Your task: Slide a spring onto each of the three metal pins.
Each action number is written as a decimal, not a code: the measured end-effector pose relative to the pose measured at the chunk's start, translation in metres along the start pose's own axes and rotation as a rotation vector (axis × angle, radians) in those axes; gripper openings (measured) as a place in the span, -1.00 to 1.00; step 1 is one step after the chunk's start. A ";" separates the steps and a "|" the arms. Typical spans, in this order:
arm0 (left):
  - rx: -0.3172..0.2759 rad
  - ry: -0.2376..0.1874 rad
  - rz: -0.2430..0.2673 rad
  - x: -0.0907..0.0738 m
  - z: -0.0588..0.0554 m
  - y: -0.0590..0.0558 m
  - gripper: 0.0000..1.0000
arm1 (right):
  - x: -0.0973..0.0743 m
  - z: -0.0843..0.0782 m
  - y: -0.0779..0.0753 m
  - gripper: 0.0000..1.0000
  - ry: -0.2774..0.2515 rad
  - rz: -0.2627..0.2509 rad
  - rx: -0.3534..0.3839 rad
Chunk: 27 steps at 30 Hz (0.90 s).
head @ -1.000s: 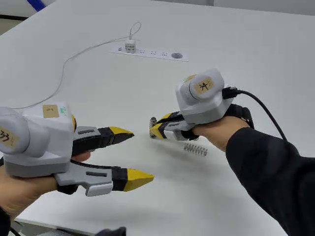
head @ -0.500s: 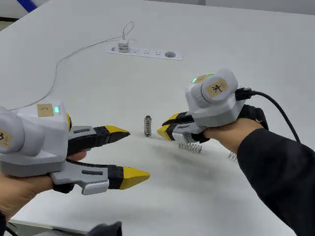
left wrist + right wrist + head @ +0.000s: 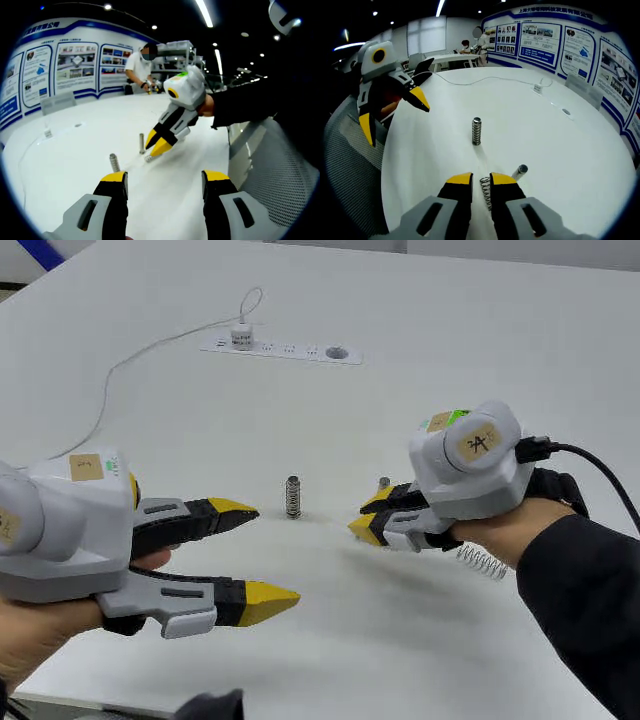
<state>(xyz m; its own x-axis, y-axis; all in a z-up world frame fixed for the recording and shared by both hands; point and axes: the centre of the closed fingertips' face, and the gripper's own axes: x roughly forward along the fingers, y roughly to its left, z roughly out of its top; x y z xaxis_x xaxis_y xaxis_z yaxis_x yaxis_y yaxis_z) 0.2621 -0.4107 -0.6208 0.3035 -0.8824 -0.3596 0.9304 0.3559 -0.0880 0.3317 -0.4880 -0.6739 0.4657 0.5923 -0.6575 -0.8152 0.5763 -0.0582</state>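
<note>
Left gripper [image 3: 277,552] wide open, empty; right gripper [image 3: 481,179] pinched narrowly on a loose spring [image 3: 485,192], just beside the bare pin [image 3: 520,171]. Light, springy, prone to buckle or pop free: best held gently mid-coil, upright over the pin.

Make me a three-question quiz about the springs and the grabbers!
1. Where is the pin with a spring on it?
A. standing between the two grippers
B. pinched in a gripper
C. on the floor
2. What colour are the gripper tips?
A. red
B. yellow
C. green
3. How is the left gripper?
A. open and empty
B. shut on a spring
C. shut on a pin
Answers:
1 A: it stands upright between the left gripper and the right gripper.
2 B: both pairs of tips are yellow.
3 A: its jaws stand wide apart with nothing between them.
</note>
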 end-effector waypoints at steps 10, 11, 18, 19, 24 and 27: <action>0.002 0.007 0.000 0.000 -0.001 0.000 0.21 | -0.009 -0.028 -0.009 -0.69 0.048 -0.016 0.007; 0.003 0.008 0.000 0.000 -0.001 -0.001 0.21 | -0.010 -0.031 -0.009 -0.69 0.052 -0.016 0.010; 0.002 0.016 -0.002 0.000 -0.002 -0.001 0.21 | -0.009 -0.044 -0.012 -0.69 0.074 -0.014 0.020; 0.002 0.018 -0.003 0.000 -0.002 -0.001 0.21 | -0.009 -0.044 -0.012 -0.69 0.073 -0.012 0.024; 0.001 0.020 -0.002 0.000 -0.003 -0.001 0.20 | -0.006 -0.047 -0.012 -0.69 0.077 0.000 0.021; 0.000 0.021 0.000 0.000 -0.003 -0.001 0.20 | -0.005 -0.047 -0.012 -0.69 0.075 0.006 0.015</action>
<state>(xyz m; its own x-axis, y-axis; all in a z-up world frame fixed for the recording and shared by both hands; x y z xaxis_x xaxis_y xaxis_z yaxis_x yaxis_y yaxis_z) 0.2604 -0.4102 -0.6234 0.2992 -0.8758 -0.3787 0.9303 0.3560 -0.0882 0.3226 -0.5244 -0.7055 0.4337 0.5523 -0.7119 -0.8120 0.5820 -0.0431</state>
